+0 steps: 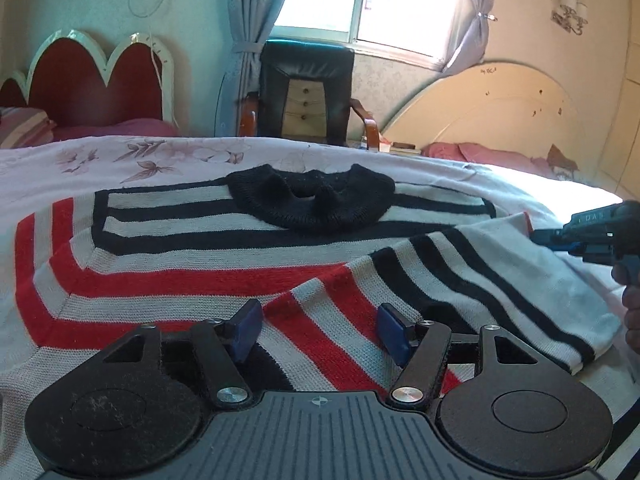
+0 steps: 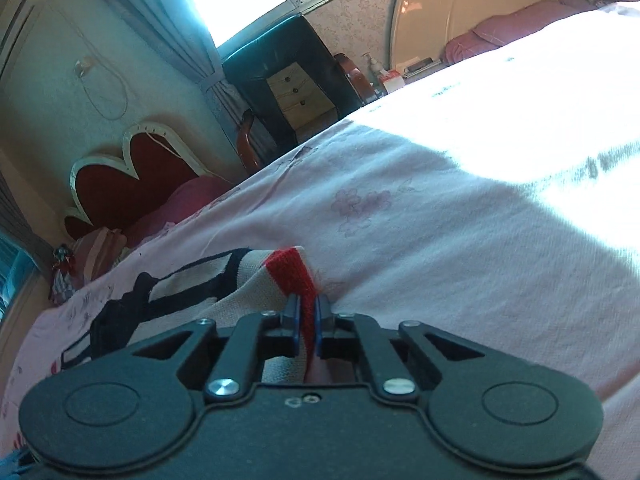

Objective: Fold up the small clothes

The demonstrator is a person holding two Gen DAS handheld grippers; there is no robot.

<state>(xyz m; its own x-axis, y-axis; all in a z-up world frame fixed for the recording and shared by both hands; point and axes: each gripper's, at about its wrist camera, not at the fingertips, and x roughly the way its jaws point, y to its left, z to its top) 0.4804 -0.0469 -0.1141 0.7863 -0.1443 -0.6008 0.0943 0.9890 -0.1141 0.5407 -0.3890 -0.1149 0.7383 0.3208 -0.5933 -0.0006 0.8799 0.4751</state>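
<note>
Our right gripper [image 2: 307, 320] pinches the striped sweater's [image 1: 200, 248] red cuff [image 2: 294, 276] — our left gripper [image 1: 320, 330], fingers spread, hovers over its folded sleeve [image 1: 460, 280].

The left gripper [image 1: 320, 330] is held low with its blue pads [image 1: 248, 330] spread wide apart and nothing caught between them. The right gripper [image 2: 307, 320] is tilted, its jaws pressed together on a red knit strip; its body is glimpsed far right of the left tongs.
</note>
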